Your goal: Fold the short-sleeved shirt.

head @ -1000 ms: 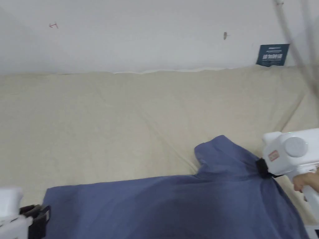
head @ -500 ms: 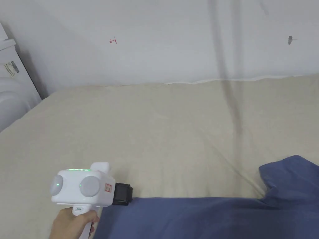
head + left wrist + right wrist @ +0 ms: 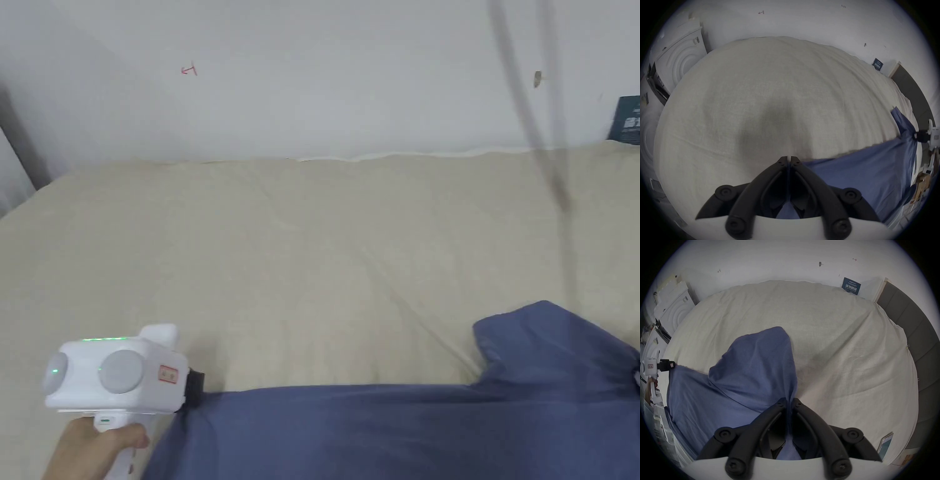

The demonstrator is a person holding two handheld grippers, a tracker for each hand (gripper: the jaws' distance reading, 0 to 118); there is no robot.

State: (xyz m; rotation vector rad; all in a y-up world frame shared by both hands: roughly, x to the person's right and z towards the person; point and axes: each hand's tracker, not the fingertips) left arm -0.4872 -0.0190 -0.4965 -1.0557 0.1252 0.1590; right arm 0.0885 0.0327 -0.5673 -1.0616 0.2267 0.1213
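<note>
A blue short-sleeved shirt (image 3: 400,431) hangs stretched between both grippers over the near edge of a beige bed (image 3: 300,250). One sleeve (image 3: 544,344) lies up on the bed at the right. My left gripper (image 3: 197,390) is shut on the shirt's left corner; in the left gripper view its jaws (image 3: 789,160) pinch blue cloth (image 3: 851,175). In the right gripper view my right gripper (image 3: 788,400) is shut on the cloth at the base of the sleeve (image 3: 756,363). That view also shows the left gripper (image 3: 672,365) far left, and the left gripper view shows the right gripper (image 3: 916,135) far right.
A white wall (image 3: 325,81) backs the bed. White appliances (image 3: 680,65) stand past the bed's left end, and a dark panel (image 3: 907,321) runs along its right side. A small dark sign (image 3: 627,120) leans at the far right. A phone-like item (image 3: 886,444) lies near the bed's right corner.
The head camera has swung left and partly back. The left gripper, apart from the shirt's left edge a second ago, has closed on its corner; the top edge is now pulled taut.
</note>
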